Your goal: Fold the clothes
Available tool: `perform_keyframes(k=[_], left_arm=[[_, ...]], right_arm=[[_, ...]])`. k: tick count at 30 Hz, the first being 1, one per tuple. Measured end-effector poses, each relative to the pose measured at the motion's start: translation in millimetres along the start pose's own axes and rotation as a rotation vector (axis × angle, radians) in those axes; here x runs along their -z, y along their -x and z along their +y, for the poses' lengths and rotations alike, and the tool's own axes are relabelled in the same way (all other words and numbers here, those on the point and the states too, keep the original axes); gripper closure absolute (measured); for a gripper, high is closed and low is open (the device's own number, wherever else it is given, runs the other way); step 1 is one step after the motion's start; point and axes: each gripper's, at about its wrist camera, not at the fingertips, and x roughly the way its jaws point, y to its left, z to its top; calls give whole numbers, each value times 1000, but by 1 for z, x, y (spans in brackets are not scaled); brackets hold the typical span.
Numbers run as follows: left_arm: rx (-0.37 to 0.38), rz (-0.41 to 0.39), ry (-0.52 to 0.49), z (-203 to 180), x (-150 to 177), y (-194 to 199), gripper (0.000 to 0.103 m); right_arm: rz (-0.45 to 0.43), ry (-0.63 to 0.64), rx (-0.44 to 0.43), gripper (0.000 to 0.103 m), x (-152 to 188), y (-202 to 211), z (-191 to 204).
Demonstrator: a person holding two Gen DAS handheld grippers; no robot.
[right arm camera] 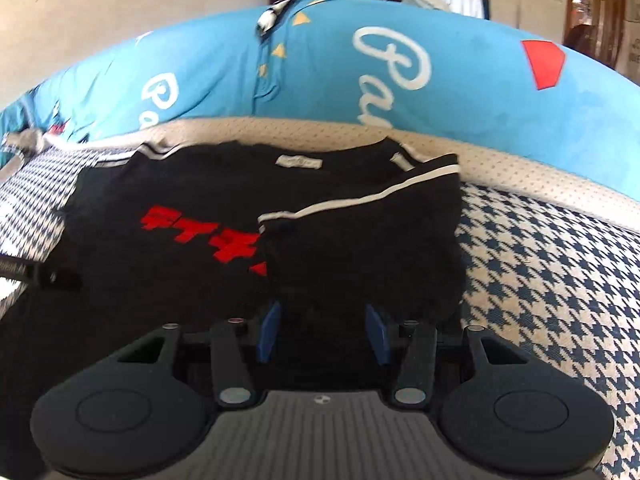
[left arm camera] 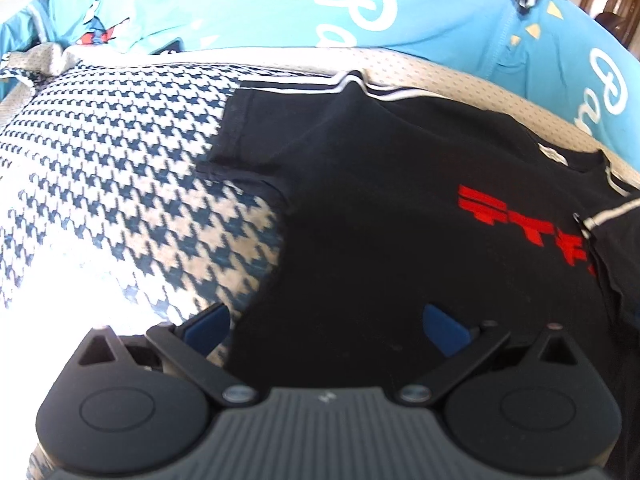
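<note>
Handling the black shirt (right arm camera: pixel 192 248) on the bed (right arm camera: pixel 540 264), I judged it light and limp; both claws, left (left arm camera: pixel 324 324) and right (right arm camera: pixel 324 332), hovered spread, gripping nothing. I favoured pinching its hem.

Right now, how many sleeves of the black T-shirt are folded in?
1: the white-striped right sleeve lies folded over the red print; the left sleeve is spread on the houndstooth cover.

Houndstooth cover (right arm camera: pixel 560 280), blue pillow (right arm camera: pixel 460 80), beige wall (right arm camera: pixel 120 20).
</note>
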Motion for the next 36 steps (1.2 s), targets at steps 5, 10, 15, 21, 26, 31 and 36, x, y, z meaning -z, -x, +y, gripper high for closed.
perform_keyframes(k=[5,10,15,21,26,31,36], left_arm=[[26,-2,114,25,-17,-2,0],[59,-6,206,49,-29,-12,0],[109,-34,269,58,-42,-15,0],[161,-64,265,55,-54,-23,0],[247,-89,304,63,-66,-32,0],[332,-104,368,78,-74,-40,0],[391,-119,400,88,-79,-46,0]], right_arm=[[68,18,-27,43,14,16,11],[66,-104,-48,37,21,35,17],[44,-89,-32,32,18,34,33],[92,-43,-38,32,14,13,49],[105,-22,-52,32,13,3,57],[115,-16,-45,31,12,-6,60],[112,1,-42,25,10,-11,63]])
